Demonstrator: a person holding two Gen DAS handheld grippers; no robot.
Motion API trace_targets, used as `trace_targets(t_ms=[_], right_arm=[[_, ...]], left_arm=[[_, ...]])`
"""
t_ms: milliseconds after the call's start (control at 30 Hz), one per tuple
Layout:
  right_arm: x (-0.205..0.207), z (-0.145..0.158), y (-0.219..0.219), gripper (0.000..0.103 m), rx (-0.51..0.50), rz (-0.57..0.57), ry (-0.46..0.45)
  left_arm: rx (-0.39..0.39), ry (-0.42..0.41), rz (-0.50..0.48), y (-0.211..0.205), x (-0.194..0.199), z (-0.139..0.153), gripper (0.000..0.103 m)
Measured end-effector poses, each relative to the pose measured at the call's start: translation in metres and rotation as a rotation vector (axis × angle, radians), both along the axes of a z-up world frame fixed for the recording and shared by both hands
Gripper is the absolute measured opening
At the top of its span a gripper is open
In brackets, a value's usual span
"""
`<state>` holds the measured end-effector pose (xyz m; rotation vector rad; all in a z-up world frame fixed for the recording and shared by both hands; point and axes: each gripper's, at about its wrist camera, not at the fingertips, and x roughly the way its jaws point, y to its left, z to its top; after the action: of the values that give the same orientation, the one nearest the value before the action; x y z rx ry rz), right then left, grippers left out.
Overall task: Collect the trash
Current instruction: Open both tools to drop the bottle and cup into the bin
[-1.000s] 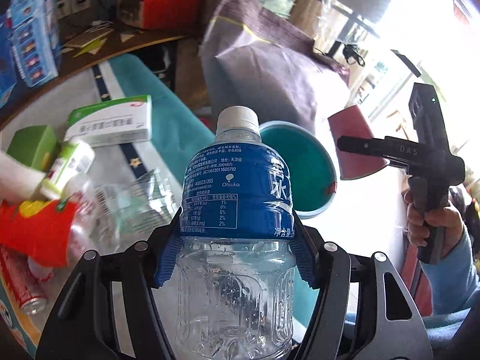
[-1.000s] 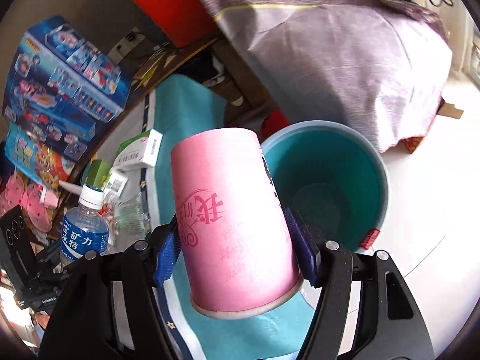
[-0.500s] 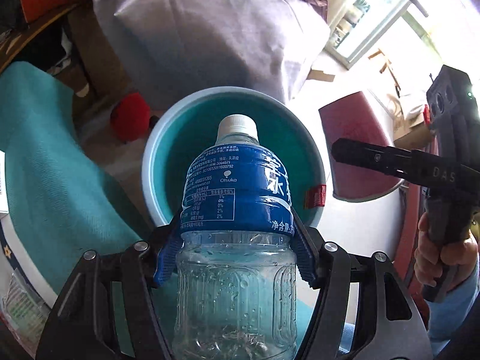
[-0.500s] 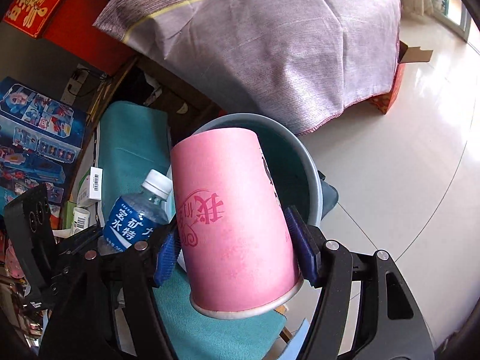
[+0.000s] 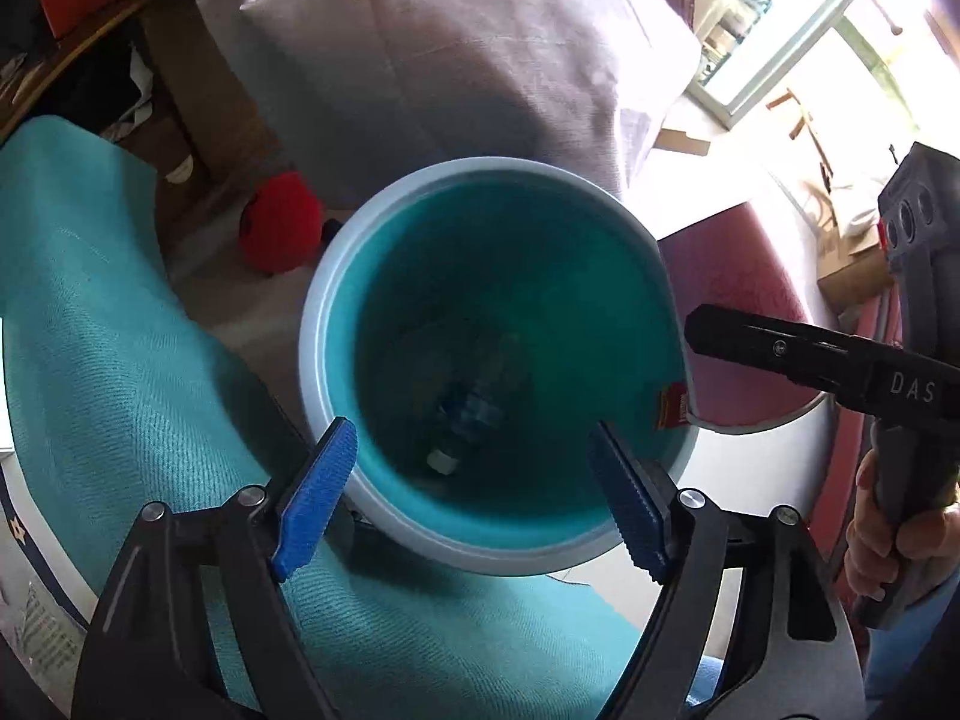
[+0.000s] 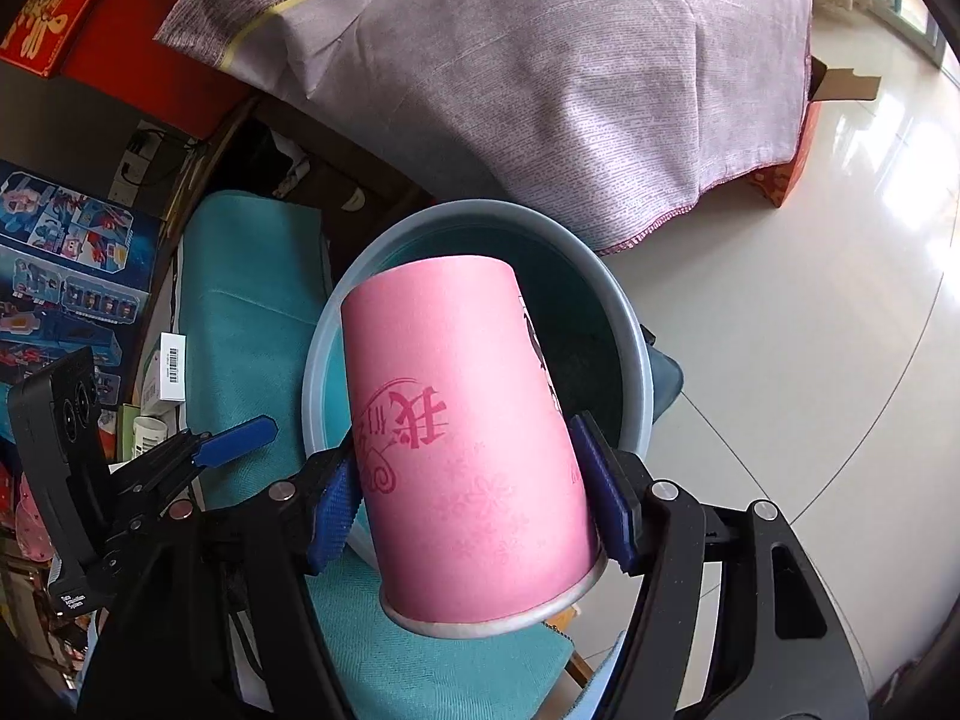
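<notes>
A teal bin [image 5: 318, 324] stands on the floor beside the table. The blue-labelled water bottle [image 5: 474, 408] lies at its bottom, blurred. My left gripper [image 5: 474, 498] is open and empty just above the bin's near rim. My right gripper [image 6: 474, 498] is shut on an upside-down pink paper cup [image 6: 462, 438], held over the bin [image 6: 630, 330]. From the left wrist view the cup [image 5: 744, 312] and the right gripper [image 5: 780, 354] sit at the bin's right rim. The left gripper [image 6: 180, 456] shows at the left of the right wrist view.
A teal cloth [image 5: 120, 324] covers the table edge on the left. A large purple-grey covered bundle [image 6: 540, 72] sits behind the bin. A red ball [image 5: 279, 228] lies on the floor. Boxes and small packages [image 6: 66, 276] lie on the table at the left.
My left gripper opened and the water bottle dropped into the bin. My right gripper brought the pink cup closer over the bin.
</notes>
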<state>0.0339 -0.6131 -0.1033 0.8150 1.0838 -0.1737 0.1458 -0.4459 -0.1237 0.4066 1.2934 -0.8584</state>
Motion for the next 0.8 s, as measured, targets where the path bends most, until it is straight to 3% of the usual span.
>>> trace_targets(t_ms=[200,300,800], right_arm=[[0.005,-0.004,0.010,0.066,0.022,0.032,0.016],[0.005,-0.004,0.013,0.072,0.044,0.024,0.026],[0.001,0.033,0.061,0.080,-0.055,0.079,0.025]], left_arm=[[-0.018,-0.008,0.028,0.016,-0.003,0.010,0.081],[-0.037,-0.022,0.045,0.026,-0.005,0.019,0.092],[-0.116,-0.070,0.137,0.103,-0.023,0.055,0.096]])
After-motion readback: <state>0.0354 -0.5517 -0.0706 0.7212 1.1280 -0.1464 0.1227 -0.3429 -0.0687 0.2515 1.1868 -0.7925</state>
